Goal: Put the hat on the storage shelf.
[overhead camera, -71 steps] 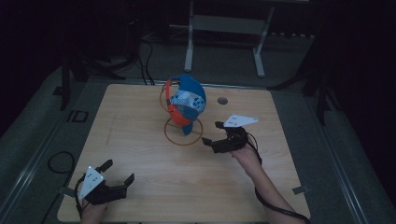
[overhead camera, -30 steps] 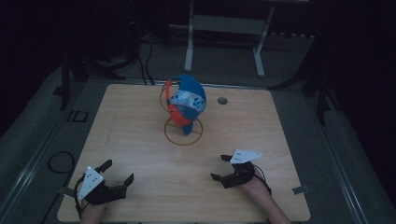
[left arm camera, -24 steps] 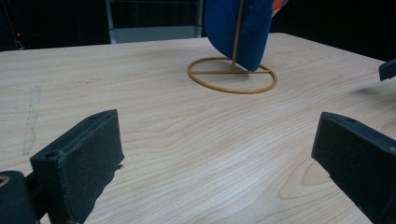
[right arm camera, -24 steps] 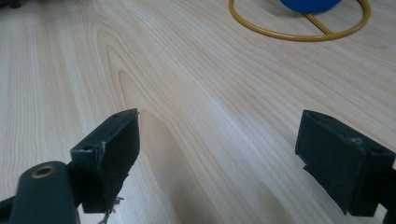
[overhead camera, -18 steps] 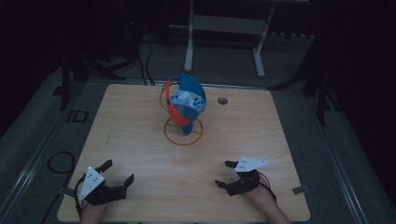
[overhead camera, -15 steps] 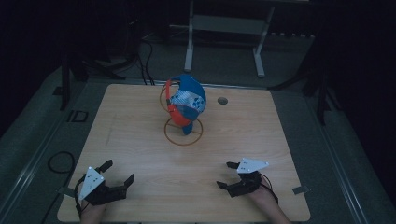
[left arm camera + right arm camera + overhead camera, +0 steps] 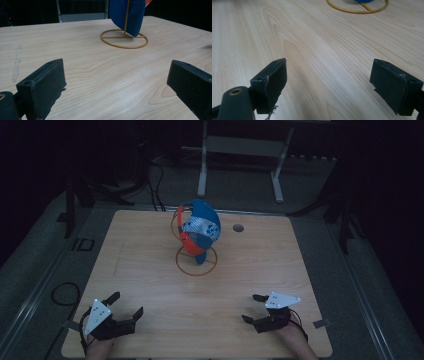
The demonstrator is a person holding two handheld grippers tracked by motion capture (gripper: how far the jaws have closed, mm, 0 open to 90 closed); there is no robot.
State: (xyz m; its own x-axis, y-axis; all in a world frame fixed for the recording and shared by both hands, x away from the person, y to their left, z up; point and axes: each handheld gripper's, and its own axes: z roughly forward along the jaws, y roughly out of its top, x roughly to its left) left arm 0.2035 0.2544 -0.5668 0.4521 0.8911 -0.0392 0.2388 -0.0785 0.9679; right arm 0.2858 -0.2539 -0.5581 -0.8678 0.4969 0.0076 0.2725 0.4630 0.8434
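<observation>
A blue, red and white cap [image 7: 199, 227] hangs on a gold wire stand with a ring base [image 7: 195, 261] at the middle of the wooden table [image 7: 150, 270]. My left gripper [image 7: 125, 305] rests open at the near left corner, empty. Its own view looks across bare wood to the ring base [image 7: 124, 39] and the cap's blue lower edge [image 7: 130, 15]. My right gripper [image 7: 252, 308] lies open at the near right, nothing between its jaws. The right gripper view catches the ring base [image 7: 358, 8] at its top edge.
A small dark round hole [image 7: 238, 227] sits in the tabletop behind the cap. A white metal frame [image 7: 240, 150] stands on the floor beyond the table. Cables [image 7: 60, 292] trail on the grey floor at the left.
My right gripper has drawn back from beside the cap stand to the near right edge of the table, staying open. The left gripper and the cap have not moved.
</observation>
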